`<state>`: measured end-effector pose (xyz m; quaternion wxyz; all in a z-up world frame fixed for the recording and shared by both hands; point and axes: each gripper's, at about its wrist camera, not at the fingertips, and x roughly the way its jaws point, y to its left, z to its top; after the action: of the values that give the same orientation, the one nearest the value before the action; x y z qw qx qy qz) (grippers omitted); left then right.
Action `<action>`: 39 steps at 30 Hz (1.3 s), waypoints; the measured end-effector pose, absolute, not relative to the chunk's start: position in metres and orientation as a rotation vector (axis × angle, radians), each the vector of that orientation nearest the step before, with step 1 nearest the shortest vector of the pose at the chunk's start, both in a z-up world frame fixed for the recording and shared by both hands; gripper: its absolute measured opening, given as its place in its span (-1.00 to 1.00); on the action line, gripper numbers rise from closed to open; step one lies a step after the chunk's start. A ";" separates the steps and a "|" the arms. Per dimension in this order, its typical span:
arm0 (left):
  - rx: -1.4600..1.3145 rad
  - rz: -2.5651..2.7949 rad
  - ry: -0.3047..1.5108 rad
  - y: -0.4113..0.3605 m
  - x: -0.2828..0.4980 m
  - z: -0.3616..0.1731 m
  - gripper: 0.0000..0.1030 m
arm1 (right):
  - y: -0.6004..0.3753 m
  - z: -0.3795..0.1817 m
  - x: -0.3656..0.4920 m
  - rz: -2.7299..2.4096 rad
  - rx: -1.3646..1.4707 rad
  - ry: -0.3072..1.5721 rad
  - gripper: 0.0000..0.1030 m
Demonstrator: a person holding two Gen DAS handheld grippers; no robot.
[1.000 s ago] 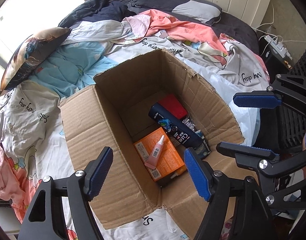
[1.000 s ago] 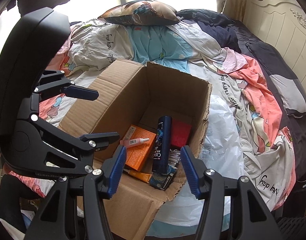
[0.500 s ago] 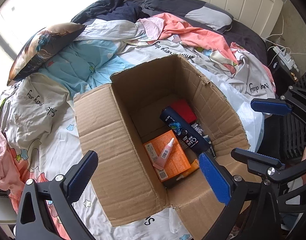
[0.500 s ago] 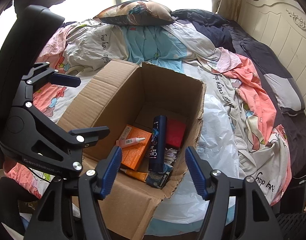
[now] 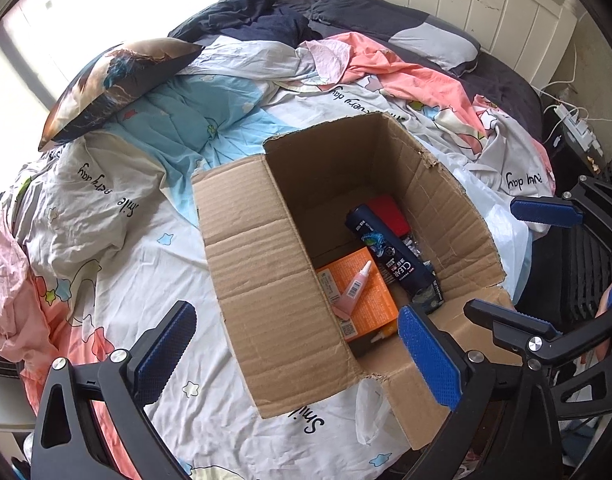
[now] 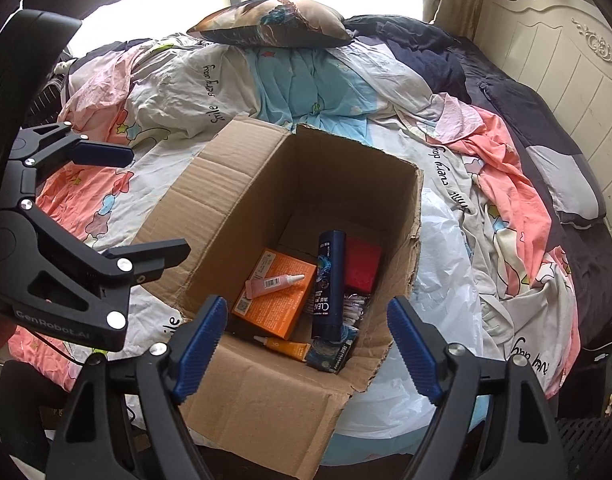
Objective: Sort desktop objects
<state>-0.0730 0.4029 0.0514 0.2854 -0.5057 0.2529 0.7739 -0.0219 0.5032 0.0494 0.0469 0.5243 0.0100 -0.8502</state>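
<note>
The cardboard box at frame centre is holding an orange carton, pink tube and dark bottle; the left gripper and right gripper are hovering released, empty, above its near rim.

Before me, the box sits on the bed. In it, a small tube lies on a carton, with the bottle just right of it.

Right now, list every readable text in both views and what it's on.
"CLEAR" on the dark blue bottle, lying in the cardboard box.
"GenRobot.AI" on the left tongs body, seen from the right wrist.
"Smile every day" printed repeatedly on the bedsheet.
Orange box: barcode and small print, too small to read.
Pink tube, orange tube, dark packet: print unreadable.
</note>
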 end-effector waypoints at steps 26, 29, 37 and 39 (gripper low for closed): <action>-1.470 2.230 0.551 0.250 -0.074 0.083 1.00 | 0.409 0.076 -0.028 -2.567 1.581 0.107 0.55; -1.491 2.248 0.515 0.229 -0.073 0.085 1.00 | 0.393 0.080 -0.027 -2.564 1.576 0.117 0.55; -1.498 2.337 0.488 0.177 -0.068 0.094 1.00 | 0.345 0.081 -0.025 -2.561 1.584 0.161 0.55; -1.490 2.365 0.471 0.163 -0.067 0.097 1.00 | 0.333 0.079 -0.025 -2.549 1.590 0.138 0.55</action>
<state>-0.0671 0.1632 0.0973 0.1528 -0.5194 0.1643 0.8245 -0.0253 0.3330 0.0786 0.0671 0.5274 0.0459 -0.8457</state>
